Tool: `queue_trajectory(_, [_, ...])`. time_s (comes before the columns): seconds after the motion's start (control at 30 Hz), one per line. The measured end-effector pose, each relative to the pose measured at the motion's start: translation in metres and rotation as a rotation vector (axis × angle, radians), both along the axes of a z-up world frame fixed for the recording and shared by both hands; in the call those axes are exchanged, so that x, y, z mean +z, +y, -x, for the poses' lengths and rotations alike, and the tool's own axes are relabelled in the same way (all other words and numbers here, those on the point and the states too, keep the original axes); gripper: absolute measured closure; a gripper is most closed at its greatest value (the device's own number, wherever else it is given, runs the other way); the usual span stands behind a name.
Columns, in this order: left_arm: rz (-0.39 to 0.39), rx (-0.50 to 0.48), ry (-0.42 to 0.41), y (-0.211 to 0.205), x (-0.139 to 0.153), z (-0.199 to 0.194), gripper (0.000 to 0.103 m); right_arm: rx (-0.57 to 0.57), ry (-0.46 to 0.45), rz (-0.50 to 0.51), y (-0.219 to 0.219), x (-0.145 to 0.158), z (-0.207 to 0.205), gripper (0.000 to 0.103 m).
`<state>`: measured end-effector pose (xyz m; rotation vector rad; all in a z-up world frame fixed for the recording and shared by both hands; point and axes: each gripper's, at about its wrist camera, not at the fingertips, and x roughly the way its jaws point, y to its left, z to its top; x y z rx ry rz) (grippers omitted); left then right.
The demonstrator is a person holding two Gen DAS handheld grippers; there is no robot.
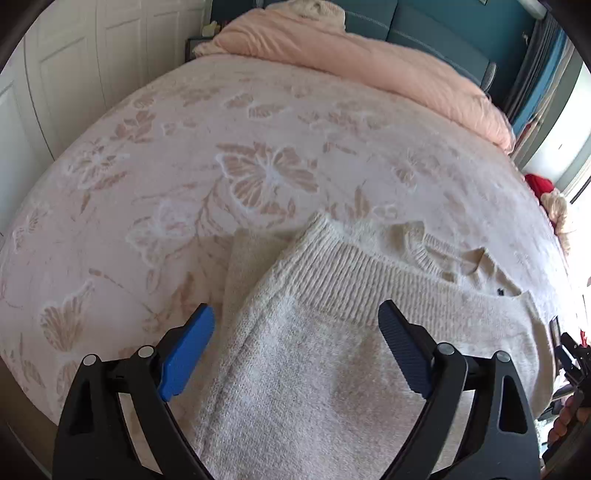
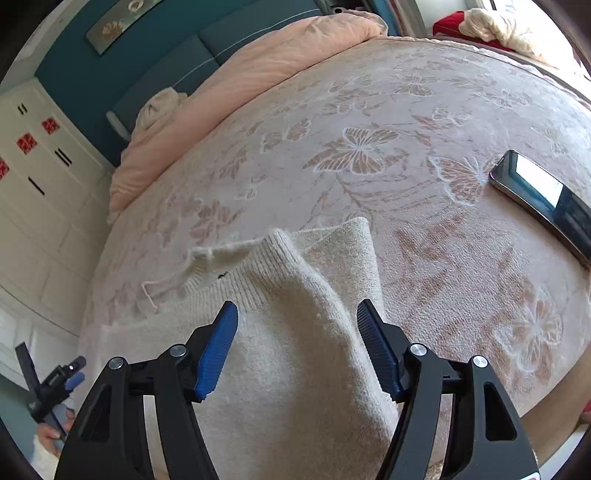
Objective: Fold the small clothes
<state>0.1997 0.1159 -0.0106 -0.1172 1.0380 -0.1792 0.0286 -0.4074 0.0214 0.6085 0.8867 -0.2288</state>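
I see a cream sweater [image 1: 314,350] lying on the bed, near the edge closest to me. It is knitted, soft and a little fuzzy, with a ribbed band [image 1: 354,280] that runs across it in thick vertical ridges. The sweater is folded over itself, so the ribbed band lies on top of the lower layer, and one rounded corner of the lower layer shows past it toward 11 o'clock in the left wrist view. In the right wrist view a loose thread [image 2: 147,291] hangs from the knit at 9 o'clock.

My left gripper [image 1: 295,336] is released: its blue pads [image 1: 188,350] stand wide apart above the sweater and do not press on it. My right gripper [image 2: 297,339] is also released, with the sweater under the gap and the pads [image 2: 218,350] not touching the cloth, as far as I can tell.

Around the sweater is the bed cover [image 1: 184,166], a pale pink plush fabric with raised butterflies and flowers. It is flat and free of things toward 12 o'clock. At the far end lies a peach duvet [image 1: 351,62], bunched in soft folds against a blue headboard [image 1: 424,33]. In the right wrist view a phone [image 2: 543,199] with a lit screen lies flat on the cover at 2 o'clock, well apart from the sweater. White cabinets [image 2: 40,184] stand beside the bed at 9 o'clock.
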Motion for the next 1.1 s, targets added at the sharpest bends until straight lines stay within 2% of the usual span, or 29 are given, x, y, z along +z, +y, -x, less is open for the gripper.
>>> queue_trajectory(0.07, [0.006,0.025,0.045,-0.001,-0.016,-0.01,0.016,0.027,0.032,0.04,0.005,-0.01,-0.011,0.034])
queue_trajectory(0.1, [0.017,0.041,0.078,-0.002,-0.024,-0.014,0.026,0.038,0.049,0.047,0.006,-0.016,-0.018,0.034])
queue_trajectory(0.13, [0.04,0.051,0.113,-0.002,-0.03,-0.018,0.039,0.045,0.072,0.055,0.008,-0.023,-0.024,0.034])
queue_trajectory(0.17, [0.045,0.062,0.138,-0.002,-0.035,-0.021,0.046,0.054,0.096,0.066,0.011,-0.028,-0.03,0.036])
queue_trajectory(0.2, [0.041,0.067,0.144,-0.002,-0.035,-0.022,0.064,0.07,0.117,0.077,0.015,-0.032,-0.035,0.044])
queue_trajectory(0.23, [0.045,0.059,0.14,-0.002,-0.032,-0.023,0.089,0.092,0.13,0.086,0.019,-0.034,-0.038,0.087])
queue_trajectory(0.27, [0.057,0.05,0.135,-0.001,-0.026,-0.023,0.091,0.117,0.143,0.091,0.023,-0.032,-0.04,0.095])
queue_trajectory(0.3, [0.082,0.054,0.121,0.003,-0.016,-0.022,0.094,0.122,0.119,0.086,0.026,-0.023,-0.038,0.096])
queue_trajectory(0.4, [0.158,0.061,0.049,0.017,0.027,-0.019,0.095,0.102,-0.055,0.079,0.022,0.035,-0.023,0.097])
queue_trajectory(0.5, [0.178,0.093,-0.012,0.024,0.06,-0.03,0.095,0.023,-0.183,0.059,-0.005,0.078,-0.015,0.097])
queue_trajectory(0.53, [0.164,0.093,-0.021,0.022,0.061,-0.038,0.094,0.001,-0.188,0.066,-0.014,0.079,-0.018,0.097])
queue_trajectory(0.6, [0.116,0.087,-0.016,0.012,0.05,-0.057,0.094,-0.033,-0.127,0.071,-0.033,0.058,-0.035,0.097])
queue_trajectory(0.73, [-0.005,0.091,0.151,-0.013,-0.026,-0.086,0.094,-0.032,0.161,0.007,-0.046,-0.046,-0.074,0.097])
queue_trajectory(0.77, [-0.032,0.095,0.175,-0.016,-0.042,-0.086,0.093,-0.019,0.19,0.022,-0.043,-0.06,-0.076,0.097])
queue_trajectory(0.8, [-0.04,0.1,0.154,-0.018,-0.045,-0.082,0.091,-0.02,0.166,0.045,-0.04,-0.058,-0.074,0.096])
queue_trajectory(0.87, [-0.061,0.086,0.114,-0.021,-0.034,-0.073,0.086,-0.034,0.147,0.035,-0.038,-0.043,-0.071,0.09])
queue_trajectory(0.9, [-0.075,0.075,0.109,-0.022,-0.026,-0.068,0.08,-0.044,0.131,0.046,-0.037,-0.031,-0.066,0.089])
queue_trajectory(0.97, [-0.111,0.075,0.049,-0.018,0.0,-0.051,0.071,-0.063,0.079,0.146,-0.025,0.002,-0.05,0.08])
queue_trajectory(1.0, [-0.119,0.079,0.012,-0.015,0.013,-0.039,0.061,-0.059,0.058,0.175,-0.017,0.016,-0.042,0.08])
queue_trajectory(1.03, [-0.106,0.083,-0.016,-0.014,0.026,-0.025,0.056,-0.044,0.038,0.178,-0.006,0.025,-0.034,0.08])
queue_trajectory(1.1, [-0.061,0.058,-0.041,-0.02,0.043,0.006,0.055,0.037,-0.006,0.14,0.03,0.037,-0.02,0.08])
